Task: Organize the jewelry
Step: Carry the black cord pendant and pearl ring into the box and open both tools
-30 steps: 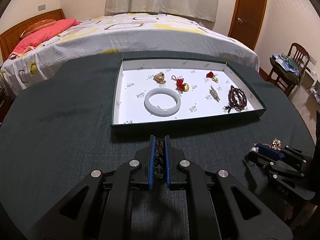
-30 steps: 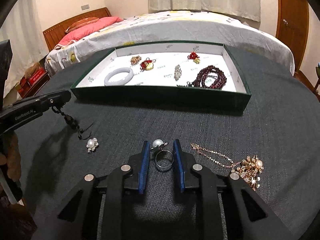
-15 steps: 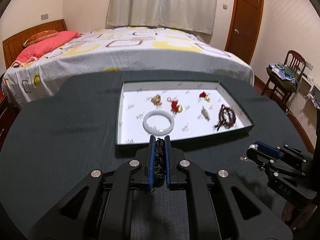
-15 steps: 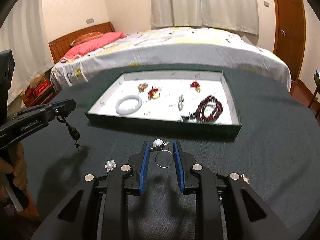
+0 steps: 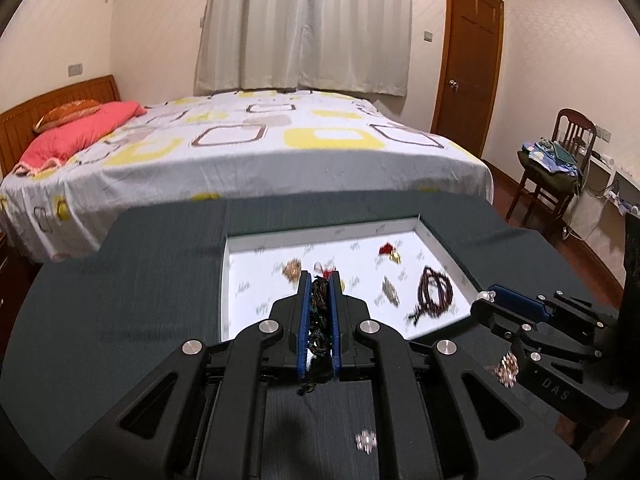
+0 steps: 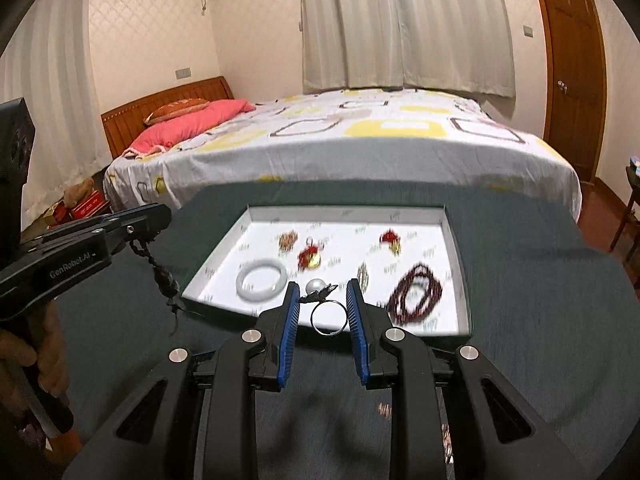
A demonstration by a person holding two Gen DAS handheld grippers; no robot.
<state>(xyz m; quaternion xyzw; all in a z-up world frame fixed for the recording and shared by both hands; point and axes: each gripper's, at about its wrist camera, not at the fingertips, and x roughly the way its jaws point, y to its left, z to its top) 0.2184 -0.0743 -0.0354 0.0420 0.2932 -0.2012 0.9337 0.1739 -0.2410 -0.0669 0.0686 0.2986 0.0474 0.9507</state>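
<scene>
Left gripper [image 5: 319,292] pinched tight on a dark beaded strand [image 5: 319,320] dangling above the dark table [image 5: 120,300], right gripper [image 6: 323,304] clamped partway on a pearl ring [image 6: 326,312], both raised just before the white-lined tray [image 6: 456,248] of jewelry.

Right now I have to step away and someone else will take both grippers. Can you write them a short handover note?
Left gripper: shut on a dark beaded cord, lifted off the table.
Right gripper: shut on a pearl ring, also in the air.
Tray: already holds a white bangle, a dark red bead strand and several small charms.
Left to do: set the cord and ring in the tray, then collect the loose pieces on the dark table, including a small sparkly one near the left gripper.
</scene>
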